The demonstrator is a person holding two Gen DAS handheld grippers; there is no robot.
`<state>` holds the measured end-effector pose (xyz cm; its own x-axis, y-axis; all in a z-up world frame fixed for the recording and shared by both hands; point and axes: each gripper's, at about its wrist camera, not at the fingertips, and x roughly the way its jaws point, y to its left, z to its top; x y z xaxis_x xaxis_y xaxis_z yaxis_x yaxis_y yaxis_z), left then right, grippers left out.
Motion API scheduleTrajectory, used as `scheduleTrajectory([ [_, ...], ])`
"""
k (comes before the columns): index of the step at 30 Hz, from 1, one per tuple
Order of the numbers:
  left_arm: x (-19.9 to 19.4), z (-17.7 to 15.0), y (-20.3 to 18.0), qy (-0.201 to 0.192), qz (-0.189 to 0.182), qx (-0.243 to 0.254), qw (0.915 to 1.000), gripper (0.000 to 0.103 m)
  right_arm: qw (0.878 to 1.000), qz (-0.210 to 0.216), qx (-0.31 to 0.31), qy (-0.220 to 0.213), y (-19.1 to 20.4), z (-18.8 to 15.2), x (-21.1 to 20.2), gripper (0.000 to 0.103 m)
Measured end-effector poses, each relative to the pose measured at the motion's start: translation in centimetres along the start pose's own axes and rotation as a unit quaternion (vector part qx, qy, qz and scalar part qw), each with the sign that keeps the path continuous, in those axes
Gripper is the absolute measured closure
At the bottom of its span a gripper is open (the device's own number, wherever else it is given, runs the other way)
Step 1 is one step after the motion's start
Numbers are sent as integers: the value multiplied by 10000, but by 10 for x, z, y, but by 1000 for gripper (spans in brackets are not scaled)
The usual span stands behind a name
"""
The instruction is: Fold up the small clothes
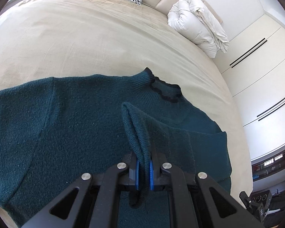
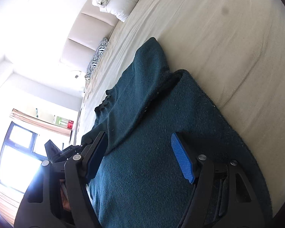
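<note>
dark teal knit sweater (image 1: 70, 117) spread flat on the bed — one edge lifted into a pinched ridge.

My left gripper (image 1: 143, 168): jaws nearly together, blue pads (image 1: 136, 172) pressed on either side of raised fold of sweater (image 1: 66, 125), fold standing up between them, black linkage arms spread toward near edge of view. My right gripper (image 2: 142, 157): jaws wide apart, tilted hard to one side, hovering over sweater, nothing between pads; one blue pad (image 2: 182, 157) faces camera, other dark, seen edge-on at left.
</note>
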<state>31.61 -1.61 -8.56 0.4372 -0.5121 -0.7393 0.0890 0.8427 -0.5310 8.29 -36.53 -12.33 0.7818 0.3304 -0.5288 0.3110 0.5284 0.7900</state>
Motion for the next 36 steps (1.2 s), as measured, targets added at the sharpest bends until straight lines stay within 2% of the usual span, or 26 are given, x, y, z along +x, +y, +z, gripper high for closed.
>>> scheduleTrajectory([
  [4,7,-5,2,12,44,-4,10000,94,9996,174,216,-20,2,13,-6,35],
  [11,13,-12,18,-16,-103,-143,9998,94,9968,47,790,70,-5,48,25,35],
  [16,13,-12,19,-54,-137,-141,9998,94,9931,239,1078,-389,-7,74,36,35],
  [18,13,-14,18,-72,-148,-155,9997,94,9894,350,1285,-574,-16,82,28,35],
  [20,14,-17,18,-101,-151,-143,9997,94,9851,533,1514,-617,-27,85,26,36],
  [27,6,-23,26,-189,-320,-372,9986,91,9851,597,1430,-750,-37,82,21,41],
  [30,2,-27,29,-255,-350,-462,9980,91,9885,400,1277,-703,-28,73,22,40],
  [33,-1,-30,30,-279,-366,-510,9976,91,9924,-157,1102,-526,-18,65,14,38],
  [36,-1,-30,29,-244,-360,-470,9979,91,9940,-216,998,-391,-11,61,-5,37],
])
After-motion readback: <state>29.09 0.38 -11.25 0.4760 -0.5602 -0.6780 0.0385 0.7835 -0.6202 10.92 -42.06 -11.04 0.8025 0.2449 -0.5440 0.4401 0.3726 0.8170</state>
